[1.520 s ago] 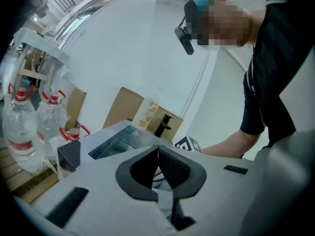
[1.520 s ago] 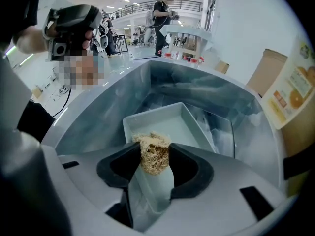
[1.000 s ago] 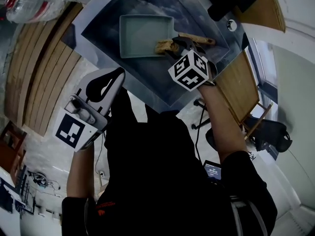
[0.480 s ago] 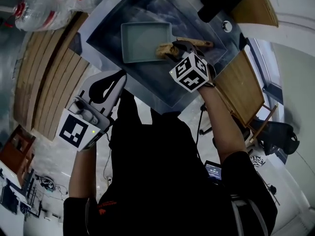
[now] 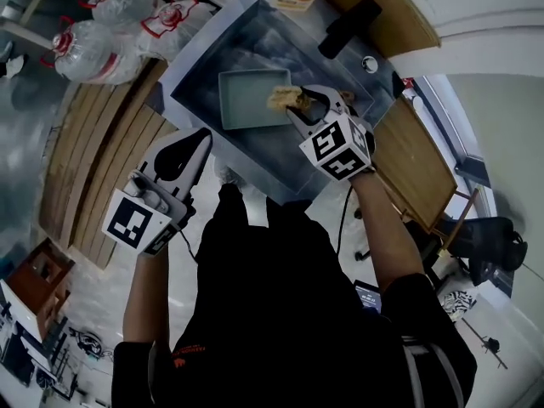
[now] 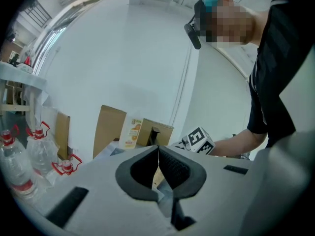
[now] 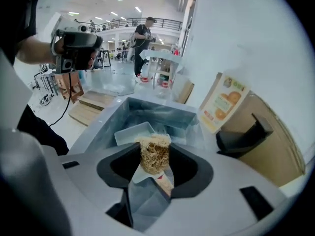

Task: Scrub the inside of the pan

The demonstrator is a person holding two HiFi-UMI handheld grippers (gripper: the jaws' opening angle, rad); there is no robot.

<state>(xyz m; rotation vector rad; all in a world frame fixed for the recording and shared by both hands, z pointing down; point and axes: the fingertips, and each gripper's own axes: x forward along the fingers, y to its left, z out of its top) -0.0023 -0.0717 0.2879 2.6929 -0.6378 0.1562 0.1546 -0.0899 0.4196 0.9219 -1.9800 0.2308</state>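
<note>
Head view: the pan (image 5: 253,100), a pale square tray, lies flat in the sink (image 5: 191,66); the right gripper (image 5: 299,102) reaches in from the near side and holds a straw-coloured scrubber (image 5: 281,99) at the pan's right rim; from above I cannot tell whether it touches the pan. The left gripper (image 5: 194,147) hangs outside the sink, well apart from the pan. Water bottles (image 5: 102,36) lie beyond the sink's left corner; a black fitting (image 5: 348,24) stands on the wooden counter behind.

Left gripper view: its jaws are pressed together with nothing between them; it looks away at a white wall and some boxes.

Right gripper view: the jaws are clamped narrowly on the scrubber; the pan shows beyond it, low in the sink, its inside bare, with no foam or dirt that I can make out.

My reading: the scrubber is in hand and at the pan, but the scrubbing itself looks hardly begun or paused, so most of it seems left. Nothing lies in the pan; the carton (image 7: 224,102) and the black fitting stand clear behind, so only the sink's steep walls crowd the strokes.
</note>
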